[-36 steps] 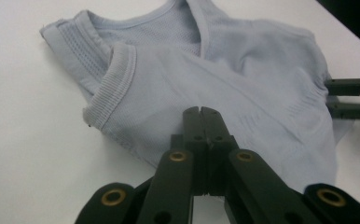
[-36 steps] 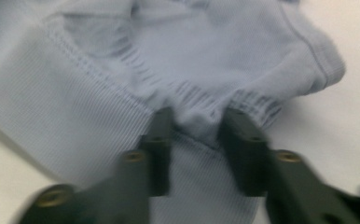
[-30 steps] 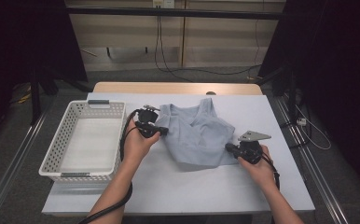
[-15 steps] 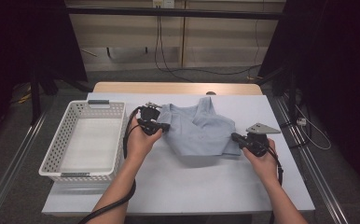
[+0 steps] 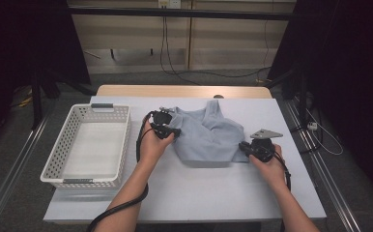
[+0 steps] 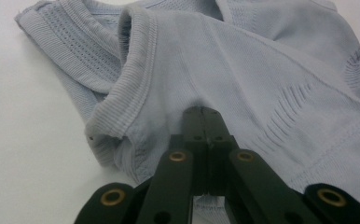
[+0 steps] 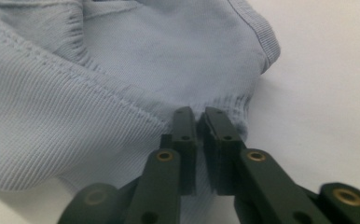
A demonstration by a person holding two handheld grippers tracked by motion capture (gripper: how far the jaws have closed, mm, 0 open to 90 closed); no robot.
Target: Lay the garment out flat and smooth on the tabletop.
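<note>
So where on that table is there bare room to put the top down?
The white basket is empty inside. Bare table runs along the near edge, between the forearms. The middle is crowded: blue top, with the left gripper and right gripper at its sides.

White basket (image 5: 64, 159) beside table (image 5: 199, 193)

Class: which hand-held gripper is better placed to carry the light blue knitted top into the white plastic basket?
Left hand-held gripper: clamped on the top, nearest the basket.
</note>
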